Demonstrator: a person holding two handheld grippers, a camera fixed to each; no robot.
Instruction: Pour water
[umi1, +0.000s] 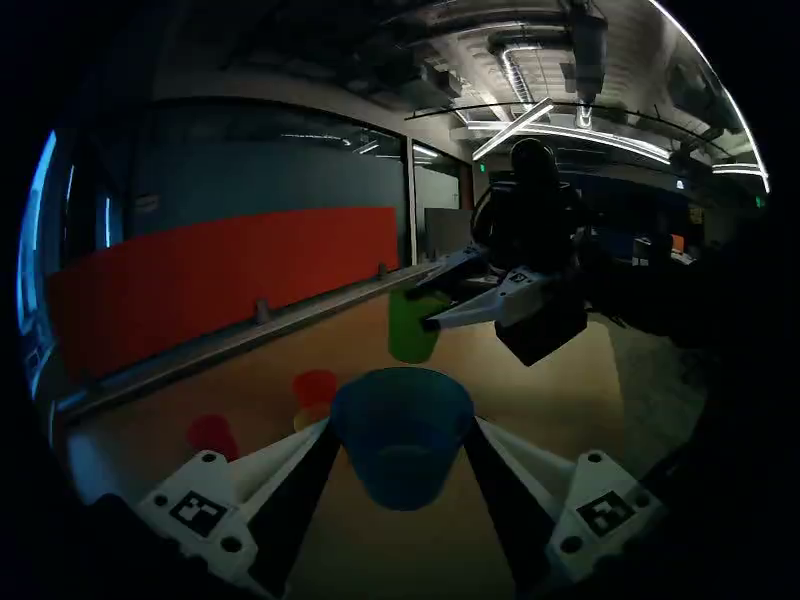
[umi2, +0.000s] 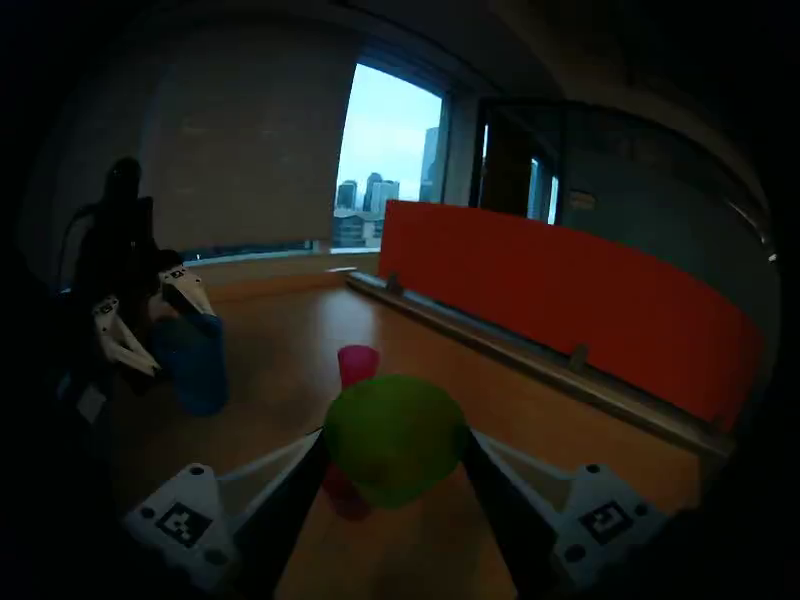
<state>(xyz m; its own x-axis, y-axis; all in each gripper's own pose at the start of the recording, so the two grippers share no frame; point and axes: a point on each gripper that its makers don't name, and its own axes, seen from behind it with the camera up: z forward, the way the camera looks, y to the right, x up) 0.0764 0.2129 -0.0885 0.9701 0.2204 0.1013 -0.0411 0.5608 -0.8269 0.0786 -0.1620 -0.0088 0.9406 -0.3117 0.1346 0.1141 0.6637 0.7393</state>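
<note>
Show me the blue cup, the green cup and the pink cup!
blue cup (umi1: 402, 440), left gripper view, on its front wall.
green cup (umi2: 395, 438), right gripper view, on its rounded side.
pink cup (umi2: 357, 362), right gripper view, on its upper wall, above the green one.

The room is dim. A wooden tabletop (umi1: 580, 420) spreads under and ahead of the jaws. In the left gripper view a red partition (umi1: 250, 265) runs to their left, with ceiling light strips (umi1: 515, 125) glowing above. In the right gripper view a bright window (umi2: 385, 150) stands ahead, above them.
</note>
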